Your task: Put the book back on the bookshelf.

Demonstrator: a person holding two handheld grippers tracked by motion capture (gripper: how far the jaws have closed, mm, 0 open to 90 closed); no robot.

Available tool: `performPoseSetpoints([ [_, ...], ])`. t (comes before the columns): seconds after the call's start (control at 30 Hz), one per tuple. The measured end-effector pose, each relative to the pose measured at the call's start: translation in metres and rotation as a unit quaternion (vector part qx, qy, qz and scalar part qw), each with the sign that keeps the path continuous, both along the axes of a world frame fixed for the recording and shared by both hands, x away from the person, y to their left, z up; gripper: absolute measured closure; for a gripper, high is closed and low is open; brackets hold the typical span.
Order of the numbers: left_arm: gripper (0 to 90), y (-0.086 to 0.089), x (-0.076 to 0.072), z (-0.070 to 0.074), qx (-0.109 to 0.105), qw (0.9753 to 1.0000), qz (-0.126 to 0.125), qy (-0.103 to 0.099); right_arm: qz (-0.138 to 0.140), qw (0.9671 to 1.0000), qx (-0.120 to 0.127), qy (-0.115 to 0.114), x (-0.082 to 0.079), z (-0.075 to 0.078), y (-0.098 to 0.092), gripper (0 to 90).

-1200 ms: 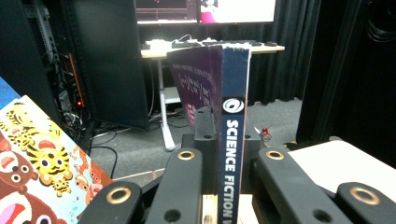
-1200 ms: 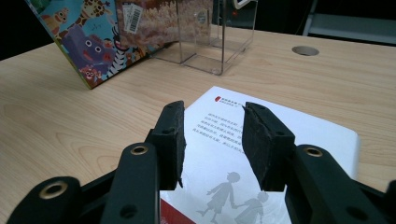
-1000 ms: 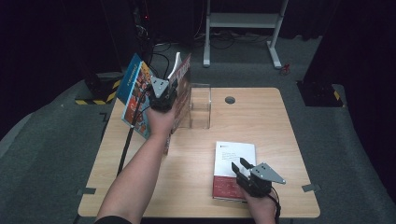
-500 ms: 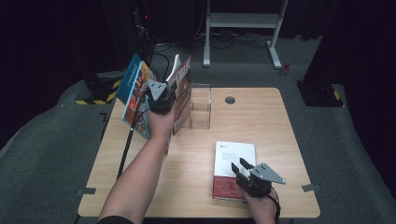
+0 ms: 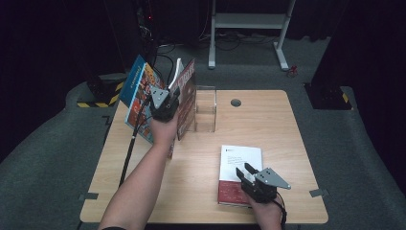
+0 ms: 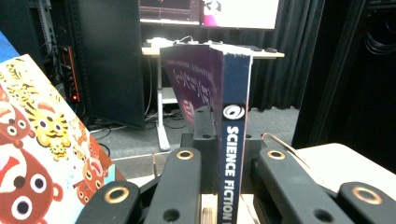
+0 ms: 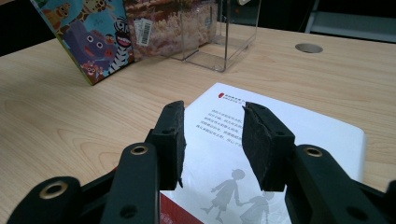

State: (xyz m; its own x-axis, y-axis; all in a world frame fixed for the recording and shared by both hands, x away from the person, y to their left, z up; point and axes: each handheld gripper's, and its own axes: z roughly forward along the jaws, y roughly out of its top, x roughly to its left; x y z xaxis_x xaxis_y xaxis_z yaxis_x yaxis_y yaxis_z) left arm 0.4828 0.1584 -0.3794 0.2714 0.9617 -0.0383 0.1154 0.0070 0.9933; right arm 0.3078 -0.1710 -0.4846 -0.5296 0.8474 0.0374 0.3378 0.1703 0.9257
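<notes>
My left gripper (image 5: 171,96) is raised over the table's back left and shut on an upright dark book (image 5: 187,93). In the left gripper view its blue spine reading SCIENCE FICTION (image 6: 233,135) stands between the jaws of the left gripper (image 6: 228,161). A white and red book (image 5: 241,165) lies flat at the front right. My right gripper (image 5: 245,173) hovers open just above its near end. In the right gripper view the right gripper (image 7: 212,135) has nothing between its pads (image 7: 264,140), and the white cover (image 7: 303,126) lies beneath them.
A colourful children's book (image 5: 138,93) leans upright left of my left hand, also seen as the animal cover (image 6: 42,154) (image 7: 93,32). A clear acrylic holder (image 5: 205,109) (image 7: 219,32) stands just right of the held book. A round cable hole (image 5: 235,102) marks the wooden table (image 5: 287,139).
</notes>
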Motion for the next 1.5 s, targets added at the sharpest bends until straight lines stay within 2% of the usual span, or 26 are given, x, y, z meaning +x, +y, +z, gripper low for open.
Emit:
performPoseSetpoints([
  [0.23,81.5,0.001,-0.007,-0.003,0.015,0.9998,-0.007,0.006,-0.002,1.0000,0.001,0.000,0.000,0.000,0.000,59.2],
  [0.33,80.8,-0.001,-0.010,-0.003,0.028,0.9995,-0.012,0.005,-0.002,1.0000,0.001,-0.001,0.000,0.001,0.000,59.1],
  [0.53,79.1,-0.004,-0.011,-0.004,0.035,0.9992,-0.020,0.008,-0.002,1.0000,0.000,0.000,0.000,0.000,0.000,59.1],
  [0.7,78.4,-0.006,-0.012,-0.007,0.057,0.9978,-0.031,0.016,-0.001,1.0000,0.000,0.000,0.000,0.000,0.000,59.1],
  [0.97,77.5,-0.006,-0.012,-0.007,0.062,0.9971,-0.037,0.021,-0.002,1.0000,-0.001,0.000,0.000,0.000,0.001,59.1],
  [1.17,74.5,-0.001,-0.012,-0.005,0.061,0.9971,-0.025,0.037,0.000,1.0000,-0.002,-0.001,0.000,0.000,0.001,59.1],
  [1.37,75.8,0.004,-0.011,-0.003,0.065,0.9964,0.003,0.054,0.000,1.0000,-0.003,-0.002,0.000,0.000,0.001,59.0],
  [1.5,76.3,0.011,-0.010,0.000,0.060,0.9951,0.027,0.073,0.001,1.0000,-0.004,-0.002,0.000,-0.001,0.002,59.0],
])
